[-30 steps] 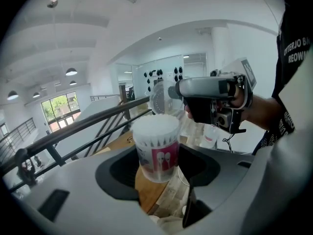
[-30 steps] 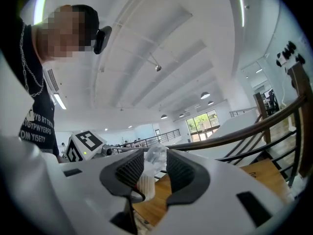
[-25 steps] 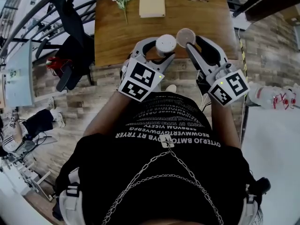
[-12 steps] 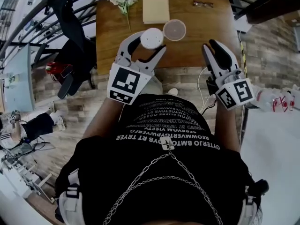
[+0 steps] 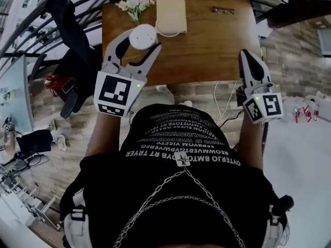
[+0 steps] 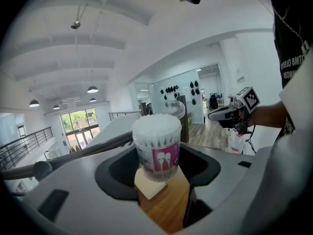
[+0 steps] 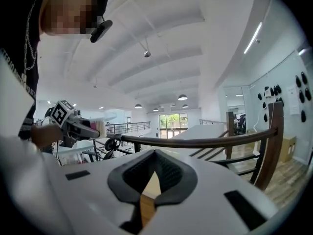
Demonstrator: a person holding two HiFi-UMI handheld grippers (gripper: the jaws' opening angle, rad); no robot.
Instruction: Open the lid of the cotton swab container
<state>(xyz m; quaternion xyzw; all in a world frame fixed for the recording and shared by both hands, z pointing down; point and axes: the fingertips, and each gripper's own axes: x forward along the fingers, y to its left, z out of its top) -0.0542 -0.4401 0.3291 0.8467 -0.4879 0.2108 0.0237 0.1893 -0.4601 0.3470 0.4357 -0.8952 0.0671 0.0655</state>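
One thing matters here: the cotton swab container (image 6: 157,148). Its lid is off, w/ white swab tips packed to the brim and exposed. It's held off the table (image 5: 217,45), over the far left part, btwn the jaws of the left gripper (image 5: 140,39). Those jaws stand wide, pads on the round wall either side. The container looks upright in the left gripper view.

Just behind it there's a clear round rim, prob the lid (image 6: 178,110), apart from the container; can't tell how it lies. A cream pad (image 5: 170,12) is near the container at the table's far edge, w/ flowers (image 5: 132,5) near on the other side. Glasses (image 5: 222,9) are well apart to the right. The right gripper (image 5: 245,56) is over the table's near right edge, well apart from all of it. Its jaws have just closed and are now fully together, nothing btwn them.

Judgement: opening looks done; what's left is parking the container safely. What could go wrong:
- Any tip of the left gripper and loose swabs slide out, since nothing caps them.
- Smooth round wall, two-sided grip only, so it could slip or twist out.
- Squeezing harder may buckle thin plastic.
- Set down half on the pad's edge, it could topple.
- A swing left could clip the flowers.
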